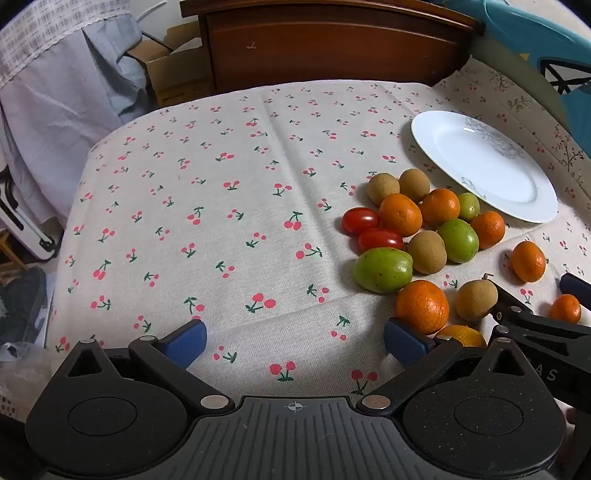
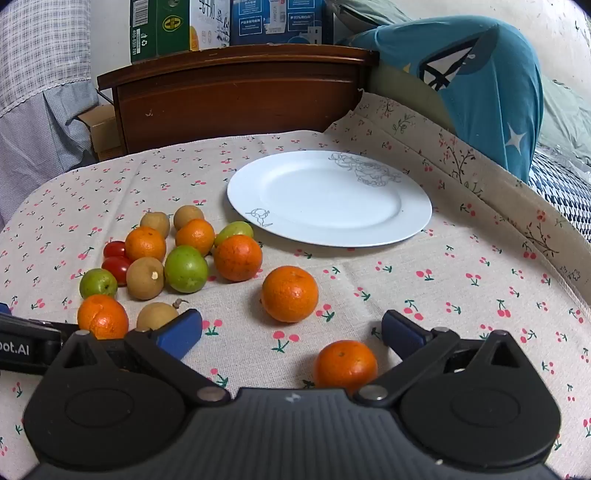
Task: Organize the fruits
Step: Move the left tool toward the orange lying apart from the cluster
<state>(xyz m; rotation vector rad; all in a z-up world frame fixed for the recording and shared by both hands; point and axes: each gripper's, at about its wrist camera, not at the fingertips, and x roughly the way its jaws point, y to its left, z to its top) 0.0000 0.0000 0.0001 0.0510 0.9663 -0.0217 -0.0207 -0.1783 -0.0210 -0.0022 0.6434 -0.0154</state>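
A pile of fruit lies on the cherry-print cloth: several oranges (image 2: 238,257), green plums (image 2: 185,268), brown longans (image 2: 145,277) and two cherry tomatoes (image 2: 117,268). A white plate (image 2: 413,221) sits behind it with nothing on it. One orange (image 2: 290,294) lies apart in the middle. Another orange (image 2: 345,364) rests on the cloth between the wide fingers of my right gripper (image 2: 291,332), untouched. My left gripper (image 1: 293,341) stands open over bare cloth, left of the pile; its right pad (image 1: 404,341) is close to an orange (image 1: 422,306). The plate (image 1: 524,206) shows at upper right there.
A dark wooden headboard (image 2: 236,96) stands behind the table, with cartons (image 2: 221,22) on top. A teal cushion (image 2: 491,92) leans at the back right. A cardboard box (image 1: 173,70) and hanging fabric (image 1: 62,107) are at the left. Bare cloth (image 1: 203,206) spreads left of the fruit.
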